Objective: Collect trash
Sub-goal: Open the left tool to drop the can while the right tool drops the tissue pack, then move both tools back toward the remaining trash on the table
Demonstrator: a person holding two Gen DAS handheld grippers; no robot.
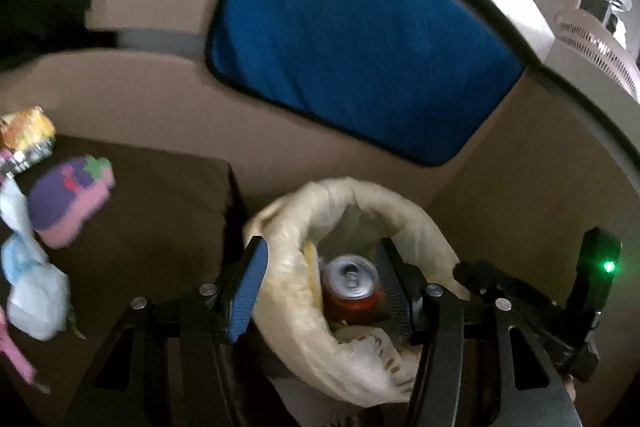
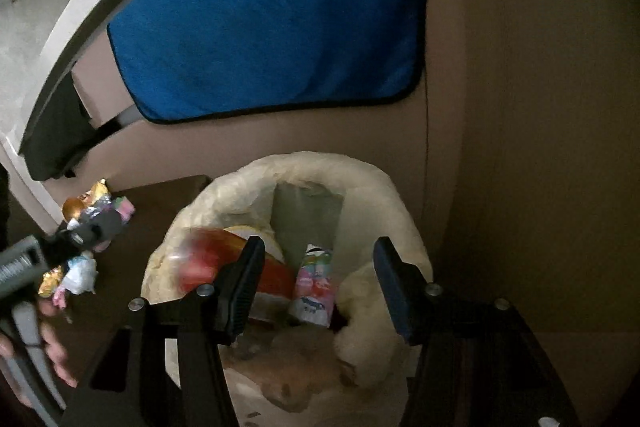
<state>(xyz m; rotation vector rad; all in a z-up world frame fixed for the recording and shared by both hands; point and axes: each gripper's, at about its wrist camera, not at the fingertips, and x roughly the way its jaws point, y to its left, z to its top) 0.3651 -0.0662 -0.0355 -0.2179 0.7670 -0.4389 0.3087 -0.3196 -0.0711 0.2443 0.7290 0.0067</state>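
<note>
Left wrist view: we had the left gripper (image 1: pixel 324 291) spread over the bag (image 1: pixel 360 367), can (image 1: pixel 352 287) loose between fingers, right gripper (image 2: pixel 320 283) spread too; the soft rim could fold shut.

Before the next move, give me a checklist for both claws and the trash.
1. Can inside bag: ok.
2. Can settled: cannot tell, it is blurred in the right wrist view.
3. Left claw open and empty: ok.
4. Right claw open and empty: ok.
5. Bag mouth open: ok.
6. All trash collected: not ok, wrappers and crumpled plastic lie on the brown surface.
</note>
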